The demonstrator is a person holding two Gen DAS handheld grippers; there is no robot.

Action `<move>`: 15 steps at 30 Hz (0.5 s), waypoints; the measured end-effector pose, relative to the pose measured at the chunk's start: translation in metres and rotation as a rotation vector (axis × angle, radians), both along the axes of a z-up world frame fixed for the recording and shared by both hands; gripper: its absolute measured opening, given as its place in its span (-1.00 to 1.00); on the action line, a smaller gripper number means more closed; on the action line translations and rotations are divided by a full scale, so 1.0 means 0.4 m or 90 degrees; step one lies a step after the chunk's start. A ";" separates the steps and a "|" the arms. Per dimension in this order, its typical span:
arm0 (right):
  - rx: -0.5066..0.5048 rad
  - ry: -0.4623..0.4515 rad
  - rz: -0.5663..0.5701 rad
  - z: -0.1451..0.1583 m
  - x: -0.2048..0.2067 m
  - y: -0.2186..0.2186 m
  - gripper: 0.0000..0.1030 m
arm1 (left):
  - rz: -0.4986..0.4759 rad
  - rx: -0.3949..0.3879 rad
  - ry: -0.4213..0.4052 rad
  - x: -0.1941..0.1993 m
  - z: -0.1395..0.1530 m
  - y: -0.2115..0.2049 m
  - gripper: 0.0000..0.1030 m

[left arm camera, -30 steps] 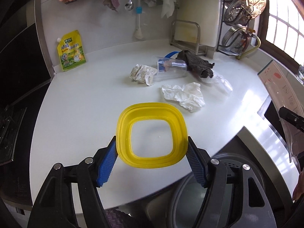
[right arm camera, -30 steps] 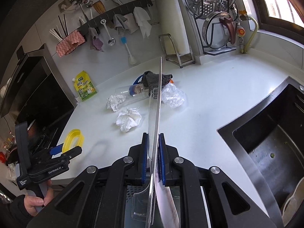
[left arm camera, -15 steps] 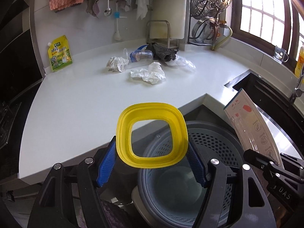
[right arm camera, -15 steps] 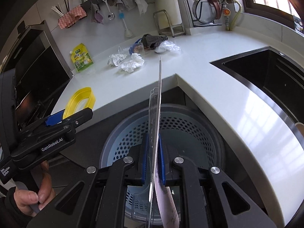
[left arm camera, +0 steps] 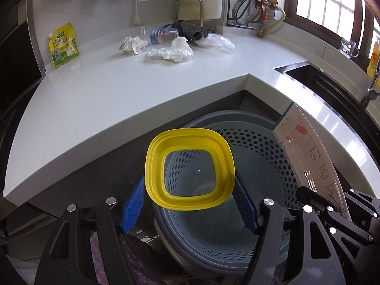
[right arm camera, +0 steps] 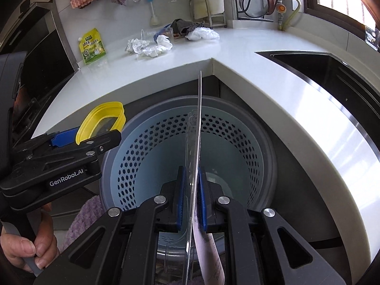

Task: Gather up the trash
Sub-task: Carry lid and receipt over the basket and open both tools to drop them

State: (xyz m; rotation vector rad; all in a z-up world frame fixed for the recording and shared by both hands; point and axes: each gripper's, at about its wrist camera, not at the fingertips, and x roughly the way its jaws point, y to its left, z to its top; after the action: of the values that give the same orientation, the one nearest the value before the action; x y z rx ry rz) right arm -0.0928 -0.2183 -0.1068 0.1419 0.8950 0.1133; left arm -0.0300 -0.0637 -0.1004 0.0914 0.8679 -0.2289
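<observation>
My left gripper point(left arm camera: 190, 178) is shut on a yellow-rimmed lid point(left arm camera: 154, 166) with a clear middle, its blue pads pressing on the lid's two sides. The lid hangs over the near rim of a round perforated blue-grey bin point(left arm camera: 249, 142) standing below the counter corner. My right gripper point(right arm camera: 192, 175) is shut on a flat clear plastic package point(right arm camera: 199, 118) with a printed card, seen edge-on above the bin point(right arm camera: 147, 142). In the left wrist view that package point(left arm camera: 306, 149) slants over the bin's right side. The right wrist view shows the left gripper point(right arm camera: 95, 134) with the lid point(right arm camera: 104, 111) at the bin's left rim.
On the white counter point(left arm camera: 118, 90) at the back lie crumpled paper point(left arm camera: 131, 45), a white tissue point(left arm camera: 173, 52), a clear plastic cup point(left arm camera: 163, 34), a dark cloth point(left arm camera: 190, 29) and a plastic bag point(left arm camera: 217, 41). A yellow pouch point(left arm camera: 64, 45) leans at the left wall. A dark sink point(left arm camera: 320, 80) is right.
Both grippers have drawn back from above the counter and sunk down over the bin. The lid and the package stay gripped as before.
</observation>
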 end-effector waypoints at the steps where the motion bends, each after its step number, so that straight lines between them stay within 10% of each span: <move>1: 0.002 0.007 0.002 -0.006 0.003 0.001 -0.78 | -0.001 -0.001 0.002 0.000 -0.004 -0.002 0.31; 15: 0.001 0.039 -0.005 -0.044 0.038 -0.002 -0.57 | 0.001 -0.034 0.048 0.022 -0.051 0.013 0.34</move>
State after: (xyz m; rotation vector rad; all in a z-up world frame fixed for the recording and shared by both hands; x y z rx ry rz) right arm -0.0778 -0.2192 -0.1246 0.1507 0.9556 0.1026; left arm -0.0214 -0.0586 -0.1206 0.0326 0.9363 -0.2550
